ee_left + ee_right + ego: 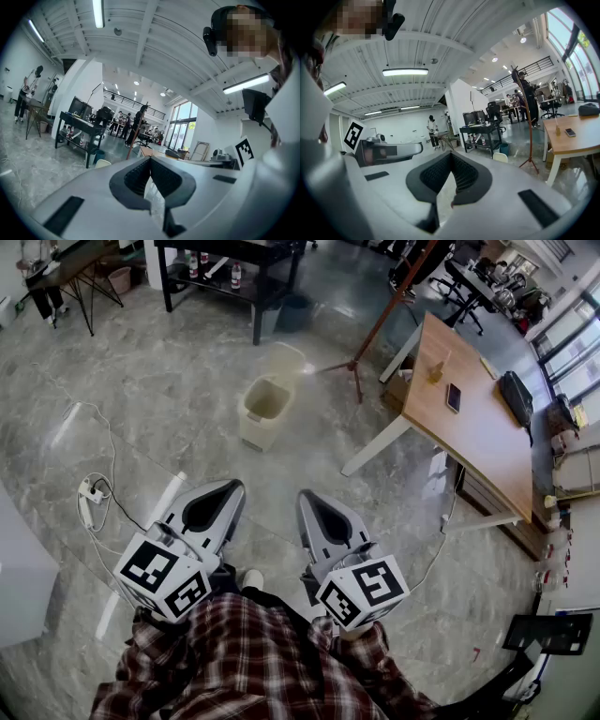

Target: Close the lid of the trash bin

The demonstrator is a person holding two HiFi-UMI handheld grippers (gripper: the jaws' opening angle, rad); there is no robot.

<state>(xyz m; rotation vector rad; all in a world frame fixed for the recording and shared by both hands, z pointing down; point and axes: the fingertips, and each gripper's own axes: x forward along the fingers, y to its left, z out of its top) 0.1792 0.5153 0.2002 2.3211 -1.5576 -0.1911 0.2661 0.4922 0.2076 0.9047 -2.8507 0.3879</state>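
Left gripper [225,495] and right gripper [309,504]: jaws together on both, nothing between, held low near my body. Trash bin [265,413] sits on the floor [169,381] well ahead, lid [286,360] tipped up at the back. It looks like light, thin, hinged plastic, so I'd nudge the lid's top edge down, no clamping.

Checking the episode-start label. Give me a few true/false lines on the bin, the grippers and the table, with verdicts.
1. The trash bin has its lid up. True.
2. The left gripper touches the bin. False: it is held well back from it.
3. The left and right gripper both have jaws together, with nothing between them. True.
4. The bin stands on the wooden table. False: it stands on the floor, beside the table.
5. A phone lies on the table. True.
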